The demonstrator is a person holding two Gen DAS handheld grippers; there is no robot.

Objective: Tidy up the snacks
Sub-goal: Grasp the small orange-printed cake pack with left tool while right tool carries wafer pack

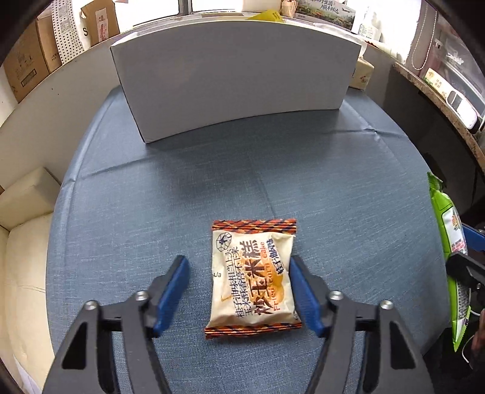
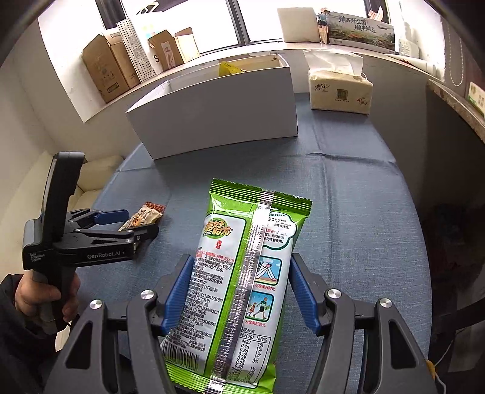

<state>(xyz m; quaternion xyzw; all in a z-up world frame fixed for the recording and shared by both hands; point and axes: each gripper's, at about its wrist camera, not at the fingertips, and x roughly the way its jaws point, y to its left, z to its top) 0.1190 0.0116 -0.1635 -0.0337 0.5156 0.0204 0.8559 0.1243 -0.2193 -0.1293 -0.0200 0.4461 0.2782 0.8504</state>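
Covering table, blue cloth [image 1: 169, 194]; left gripper [image 1: 239, 291] apart; right gripper [image 2: 241, 291] clamped on green packet [image 2: 242, 272].

A blue cloth [image 2: 348, 188] covers the table. At its far right stands a tissue pack [image 2: 340, 91], a tissue sticking up from the top. On the far windowsill, cardboard boxes [image 2: 106, 66] crowd the left; a white card [image 2: 298, 24] and a printed landscape box [image 2: 360, 30] stand to the right. A cream sofa [image 1: 27, 272] lies left of the table.
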